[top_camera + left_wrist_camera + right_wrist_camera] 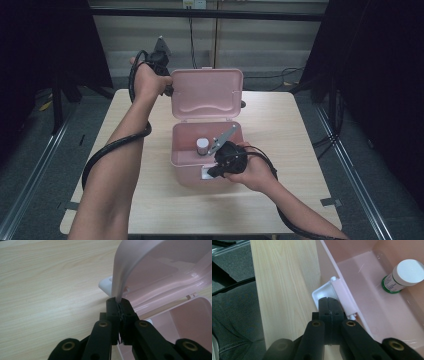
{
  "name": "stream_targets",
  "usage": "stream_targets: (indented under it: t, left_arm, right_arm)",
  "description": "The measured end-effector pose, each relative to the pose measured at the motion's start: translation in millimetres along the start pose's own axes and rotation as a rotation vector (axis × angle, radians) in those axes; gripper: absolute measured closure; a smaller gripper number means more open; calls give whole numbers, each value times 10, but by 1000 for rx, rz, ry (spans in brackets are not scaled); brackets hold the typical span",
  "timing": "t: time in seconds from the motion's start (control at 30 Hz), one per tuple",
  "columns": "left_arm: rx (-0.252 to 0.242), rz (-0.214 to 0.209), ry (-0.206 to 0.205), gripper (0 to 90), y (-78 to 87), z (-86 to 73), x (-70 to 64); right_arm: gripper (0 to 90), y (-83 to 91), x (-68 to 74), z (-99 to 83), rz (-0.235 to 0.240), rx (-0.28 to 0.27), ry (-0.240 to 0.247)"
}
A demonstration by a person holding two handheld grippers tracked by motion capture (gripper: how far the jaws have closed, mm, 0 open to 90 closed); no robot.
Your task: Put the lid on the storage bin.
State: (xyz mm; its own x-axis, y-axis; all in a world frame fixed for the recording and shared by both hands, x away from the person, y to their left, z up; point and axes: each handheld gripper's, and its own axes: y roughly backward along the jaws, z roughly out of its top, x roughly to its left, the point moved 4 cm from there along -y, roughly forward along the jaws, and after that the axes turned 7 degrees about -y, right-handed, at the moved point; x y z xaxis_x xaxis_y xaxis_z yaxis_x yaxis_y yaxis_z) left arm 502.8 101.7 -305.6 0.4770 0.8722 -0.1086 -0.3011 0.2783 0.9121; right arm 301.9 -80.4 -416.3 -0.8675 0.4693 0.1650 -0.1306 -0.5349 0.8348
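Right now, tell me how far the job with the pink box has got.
Done: the pink plastic box stands open on the pale wooden table, with a white-capped bottle upright inside. In hand: the left gripper is shut on the edge of the raised pink lid, and the right gripper is closed at the white front latch. Left: perhaps closing and latching; I cannot tell which way the job runs.

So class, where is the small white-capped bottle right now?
The small white-capped bottle stands upright inside the open pink plastic box at mid-table in the high view, just left of the right gripper.
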Motion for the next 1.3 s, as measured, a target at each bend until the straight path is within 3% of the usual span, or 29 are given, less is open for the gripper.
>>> stream_targets:
  t: [0.37, 1.3]
  left_arm:
    - [27, 13, -19, 879, 47, -12, -47]
    - [14, 21, -46, 875, 126, -114, -104]
  right_arm:
    - [900, -5, 4, 7, -11, 0, 3]
    - [900, -18, -15, 46, -25, 7, -17]
